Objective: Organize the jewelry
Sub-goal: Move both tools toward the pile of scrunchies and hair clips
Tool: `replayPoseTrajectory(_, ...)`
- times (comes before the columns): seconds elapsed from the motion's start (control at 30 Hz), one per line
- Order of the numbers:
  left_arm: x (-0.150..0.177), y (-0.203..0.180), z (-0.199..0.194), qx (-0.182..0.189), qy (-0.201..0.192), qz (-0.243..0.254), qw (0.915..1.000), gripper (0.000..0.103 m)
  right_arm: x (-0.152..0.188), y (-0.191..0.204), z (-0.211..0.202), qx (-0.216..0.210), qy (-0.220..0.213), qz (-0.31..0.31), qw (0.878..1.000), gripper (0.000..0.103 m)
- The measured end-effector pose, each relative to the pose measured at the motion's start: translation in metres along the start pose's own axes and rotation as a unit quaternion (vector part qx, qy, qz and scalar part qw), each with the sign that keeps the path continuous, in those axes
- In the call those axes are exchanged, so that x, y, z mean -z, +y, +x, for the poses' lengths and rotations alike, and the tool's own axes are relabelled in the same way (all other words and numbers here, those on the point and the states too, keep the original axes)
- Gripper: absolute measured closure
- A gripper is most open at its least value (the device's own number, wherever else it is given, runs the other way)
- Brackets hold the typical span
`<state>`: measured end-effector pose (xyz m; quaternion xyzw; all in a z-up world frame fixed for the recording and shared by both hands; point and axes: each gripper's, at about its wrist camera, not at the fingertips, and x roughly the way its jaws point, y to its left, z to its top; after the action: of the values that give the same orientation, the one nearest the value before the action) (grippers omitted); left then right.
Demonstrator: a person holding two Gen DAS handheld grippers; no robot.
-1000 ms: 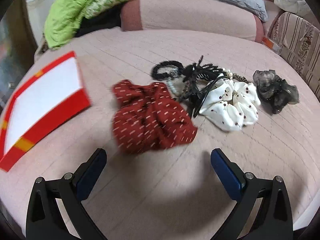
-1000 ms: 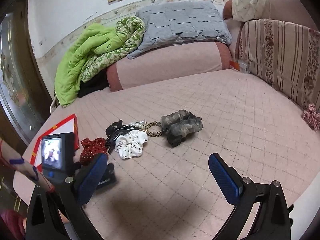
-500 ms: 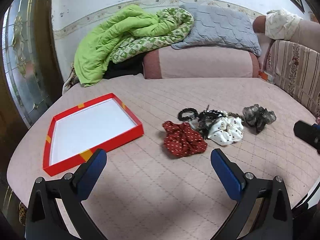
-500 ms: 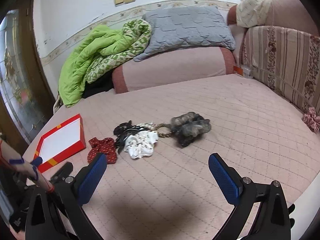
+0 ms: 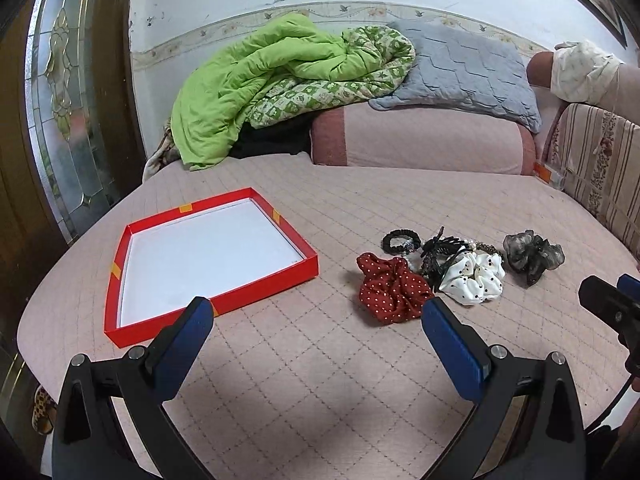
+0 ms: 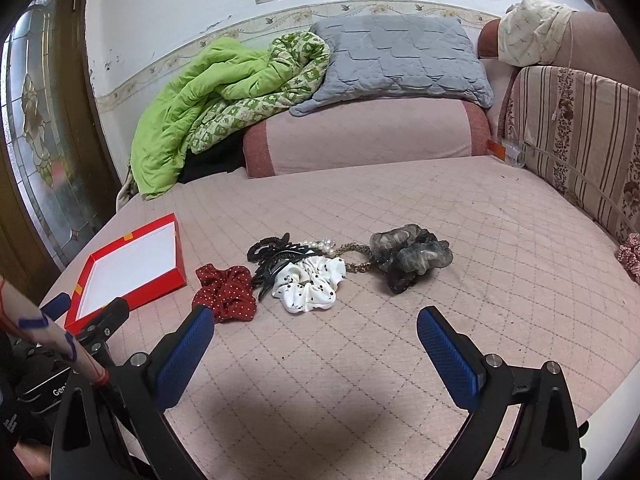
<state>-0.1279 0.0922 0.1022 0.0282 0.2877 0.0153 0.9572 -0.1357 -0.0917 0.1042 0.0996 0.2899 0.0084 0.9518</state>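
Left wrist view shows the quilted pink bed (image 5: 320,380) carrying everything, with a green quilt (image 5: 260,80) and grey pillow (image 5: 460,68) heaped at twelve o'clock. The red box (image 5: 280,276), white inside and holding nothing, lies at ten o'clock. The pile of accessories sits at two o'clock, well apart from the box: a grey gauze scrunchie (image 5: 532,256) at the far right, a white dotted scrunchie (image 5: 476,276), a red dotted scrunchie (image 5: 392,286) nearest the box, a black claw clip (image 5: 440,250) overlapping the white one, and a small black hair tie (image 5: 400,238) behind.

Both the left tongs (image 5: 316,320) and the right tongs (image 6: 314,332) are spread wide and grasp nothing, held above the bed short of the pile.

Nothing is in the box yet, so the step is probably a first pick. The red scrunchie looks the best start for the left tongs: it lies mostly free at the pile's edge, on the box side. Come down over its puffed middle and pinch deep into the fabric, since a shallow nip may slip. The clip's teeth seem tangled with the white scrunchie and beaded chain (image 6: 352,258), so lifting those may drag neighbours along.
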Motion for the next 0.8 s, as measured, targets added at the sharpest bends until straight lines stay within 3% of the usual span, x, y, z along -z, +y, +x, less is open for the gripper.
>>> replayPoseTrajectory(0.8,0.0086,-0.008,0.006,-0.005,0.006,0.005,1.0,0.0,-0.0016,-0.0076,0.0022,-0.002,0.008,0.009,1.0,0.0)
